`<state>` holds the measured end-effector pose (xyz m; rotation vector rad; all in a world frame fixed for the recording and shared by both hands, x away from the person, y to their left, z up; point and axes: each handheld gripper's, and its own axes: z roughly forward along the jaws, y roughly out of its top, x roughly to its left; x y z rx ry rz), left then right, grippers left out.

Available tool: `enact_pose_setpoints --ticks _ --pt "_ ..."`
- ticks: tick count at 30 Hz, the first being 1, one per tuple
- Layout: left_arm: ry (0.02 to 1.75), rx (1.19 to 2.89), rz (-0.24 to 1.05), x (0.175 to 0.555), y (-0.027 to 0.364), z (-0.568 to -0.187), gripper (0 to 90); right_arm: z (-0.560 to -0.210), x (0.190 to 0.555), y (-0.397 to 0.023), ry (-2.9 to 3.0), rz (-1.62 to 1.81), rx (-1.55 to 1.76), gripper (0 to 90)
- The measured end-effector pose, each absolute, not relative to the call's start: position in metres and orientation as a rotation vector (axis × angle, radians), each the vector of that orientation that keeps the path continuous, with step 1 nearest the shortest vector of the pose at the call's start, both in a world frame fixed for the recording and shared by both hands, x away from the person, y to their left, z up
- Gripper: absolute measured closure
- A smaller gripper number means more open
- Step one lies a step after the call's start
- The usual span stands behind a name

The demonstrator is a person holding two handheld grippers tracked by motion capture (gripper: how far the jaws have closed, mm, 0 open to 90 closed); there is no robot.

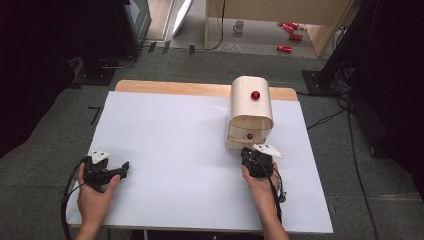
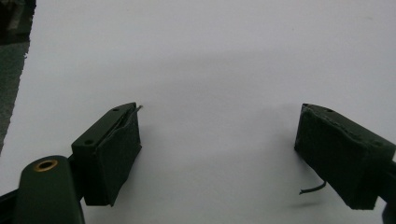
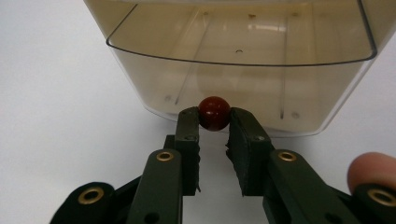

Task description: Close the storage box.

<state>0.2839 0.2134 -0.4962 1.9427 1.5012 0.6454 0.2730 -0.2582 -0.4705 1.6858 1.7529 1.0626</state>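
Right hand-held gripper [image 3: 214,122]: clamped on red knob [image 3: 214,112] of lower drawer [image 3: 243,70], cream cabinet [image 1: 251,112], bench's far right edge; grip suits pulling. Left hand-held gripper [image 2: 219,154]: jaws apart, empty, idle near left corner.

No text, label, brand, number or sign can be read anywhere: the white desk [image 1: 165,150] top is blank, and the cream drawer box [image 1: 251,107] near its far right corner bears no lettering.
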Motion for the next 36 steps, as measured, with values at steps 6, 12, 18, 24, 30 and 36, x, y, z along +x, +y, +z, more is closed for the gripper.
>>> enact_pose_setpoints --ticks 6,12,18,24,30,36 --pt "1.501 1.943 0.646 0.284 0.213 -0.496 14.4 -0.471 0.274 -0.259 1.756 1.068 1.684 74.9" --pt "1.501 1.943 0.646 0.284 0.213 -0.496 14.4 -0.472 0.273 -0.261 1.776 1.102 1.685 63.4" --pt "1.501 1.943 0.646 0.284 0.213 -0.496 14.4 -0.475 0.265 -0.264 1.851 1.128 1.655 36.6" --pt "1.501 1.942 0.646 0.284 0.213 -0.496 14.4 -0.475 0.253 -0.272 1.839 1.142 1.637 15.4" --pt "1.502 1.94 0.647 0.284 0.213 -0.496 14.4 -0.476 0.24 -0.288 1.813 1.131 1.657 10.8" --pt "1.502 1.94 0.646 0.284 0.213 -0.496 14.4 -0.476 0.227 -0.308 1.794 1.115 1.651 6.2"
